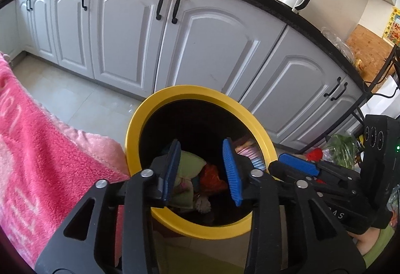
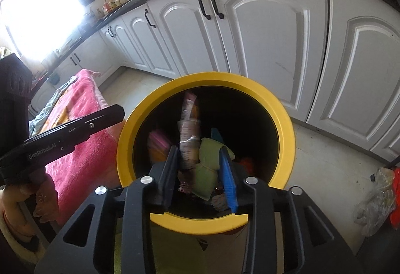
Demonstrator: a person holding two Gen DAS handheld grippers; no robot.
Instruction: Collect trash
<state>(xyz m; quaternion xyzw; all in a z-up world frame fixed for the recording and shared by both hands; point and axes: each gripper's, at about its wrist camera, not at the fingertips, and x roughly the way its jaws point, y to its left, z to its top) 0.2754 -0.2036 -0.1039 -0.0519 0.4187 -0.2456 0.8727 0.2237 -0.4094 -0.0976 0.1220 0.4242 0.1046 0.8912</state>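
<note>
Two pairs of tongs, left (image 1: 203, 171) and right (image 2: 201, 175), hang apart, empty, over one round yellow-rimmed black bin (image 1: 200, 94) of crumpled wrappers (image 2: 190, 139).

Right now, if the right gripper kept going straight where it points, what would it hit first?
Probably the blurred wrapper dropping in front of the right gripper, then the trash pile inside the yellow bin; depth is unclear.

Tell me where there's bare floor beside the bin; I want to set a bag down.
Free: pale tile between the yellow bin and white cabinets, leftward. Crowded: pink blanket against its left, bags on its right.
</note>
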